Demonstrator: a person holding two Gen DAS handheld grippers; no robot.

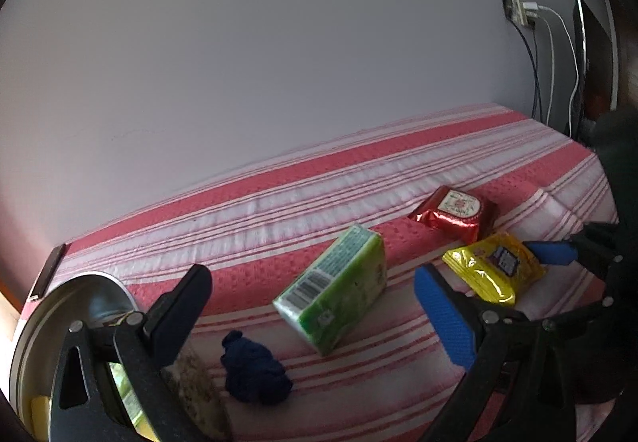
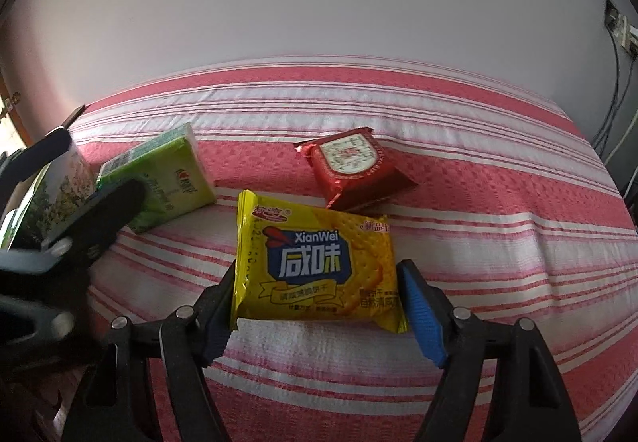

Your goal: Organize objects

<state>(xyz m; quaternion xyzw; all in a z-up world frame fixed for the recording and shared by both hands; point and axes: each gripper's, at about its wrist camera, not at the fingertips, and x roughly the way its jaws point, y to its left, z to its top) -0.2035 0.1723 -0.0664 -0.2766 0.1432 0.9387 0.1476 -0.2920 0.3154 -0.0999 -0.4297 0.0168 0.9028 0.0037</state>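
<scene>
A yellow cracker packet [image 2: 315,262] lies flat on the striped bedspread [image 2: 478,226], and my right gripper [image 2: 319,270] is shut on it, a pad against each side edge. Behind it rest a red foil packet [image 2: 355,167] and a green tissue pack [image 2: 167,179]. In the left wrist view my left gripper [image 1: 311,274] stands wide open above the bed, with the green tissue pack [image 1: 335,290] and a dark blue cloth ball [image 1: 255,370] in the gap, touching neither finger. The yellow packet [image 1: 494,266] shows to its right.
A round metal tin [image 1: 60,318] sits at the left behind my left finger, with a flower-printed box [image 2: 63,187] beside it. A dark flat object [image 1: 50,270] lies at the bed's left edge. A wall socket with cables [image 1: 522,11] is at the right.
</scene>
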